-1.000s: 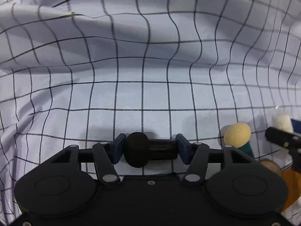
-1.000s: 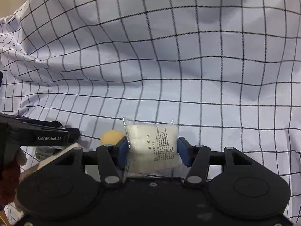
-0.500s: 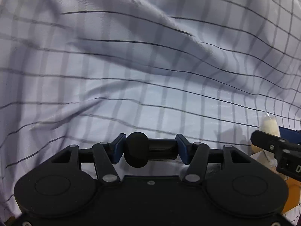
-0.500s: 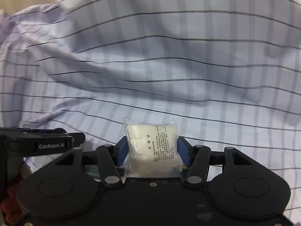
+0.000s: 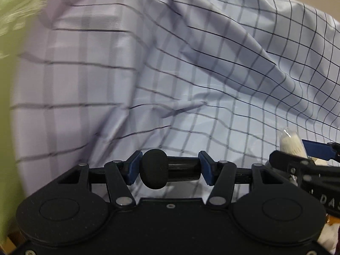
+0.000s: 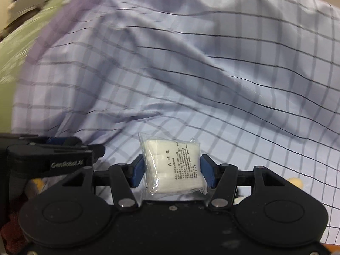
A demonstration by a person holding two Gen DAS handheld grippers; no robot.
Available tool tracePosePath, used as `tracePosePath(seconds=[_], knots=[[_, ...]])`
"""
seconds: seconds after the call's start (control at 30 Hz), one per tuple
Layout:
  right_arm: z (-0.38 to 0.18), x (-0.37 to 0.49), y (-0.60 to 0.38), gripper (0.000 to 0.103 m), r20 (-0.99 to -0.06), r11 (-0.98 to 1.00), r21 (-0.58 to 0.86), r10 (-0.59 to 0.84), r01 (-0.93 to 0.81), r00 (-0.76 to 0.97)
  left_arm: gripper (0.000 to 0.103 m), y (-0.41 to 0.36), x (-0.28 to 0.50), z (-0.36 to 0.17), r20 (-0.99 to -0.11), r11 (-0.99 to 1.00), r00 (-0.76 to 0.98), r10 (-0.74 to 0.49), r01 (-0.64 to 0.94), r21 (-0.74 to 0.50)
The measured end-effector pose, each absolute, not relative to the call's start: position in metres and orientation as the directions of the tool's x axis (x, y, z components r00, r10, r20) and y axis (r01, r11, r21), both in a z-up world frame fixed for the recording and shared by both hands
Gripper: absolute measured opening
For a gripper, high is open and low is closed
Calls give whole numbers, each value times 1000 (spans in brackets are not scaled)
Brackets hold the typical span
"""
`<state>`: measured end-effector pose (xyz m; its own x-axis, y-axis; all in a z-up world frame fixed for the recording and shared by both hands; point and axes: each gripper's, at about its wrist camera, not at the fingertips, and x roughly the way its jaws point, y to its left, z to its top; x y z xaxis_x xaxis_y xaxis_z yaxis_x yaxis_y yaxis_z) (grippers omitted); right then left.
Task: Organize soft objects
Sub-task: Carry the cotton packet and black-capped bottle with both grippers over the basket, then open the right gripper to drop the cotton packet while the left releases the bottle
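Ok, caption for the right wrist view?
Right gripper clamps a white packet over wrinkled checked cloth; left gripper alongside.

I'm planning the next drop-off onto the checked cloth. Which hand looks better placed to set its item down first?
Probably the right. Its tool holds the flat white packet over a smoother stretch of the checked cloth. The left tool, gripping a black foam-tipped stick, faces a raised fold.

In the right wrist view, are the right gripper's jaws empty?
No: the right gripper has its blue pads pressed against both sides of a clear packet of white cotton pads with a printed label.
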<state>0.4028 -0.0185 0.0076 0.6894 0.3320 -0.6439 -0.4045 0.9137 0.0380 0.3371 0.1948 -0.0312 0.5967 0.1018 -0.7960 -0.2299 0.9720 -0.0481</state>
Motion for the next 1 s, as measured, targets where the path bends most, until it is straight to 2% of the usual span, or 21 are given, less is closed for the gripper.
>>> tracePosePath(seconds=[0.23,0.47,0.73,1.0], knots=[[9,328,-2,55,-617,835,-40,412,-549,671,55,202,278,-21,-773,950,617,146,-306,-65],[0,239,-19,55,-631,782,-48,458,-621,626,55,182,220,-5,-758,955,637,137,-289,-70],[-14,141,-68,56,-643,814,-25,431,-580,633,55,131,158,9,-754,978,655,45,-184,-102],[-26,61,-139,56,-613,920,96,356,-381,705,55,72,116,6,-765,990,641,-67,-54,-132]])
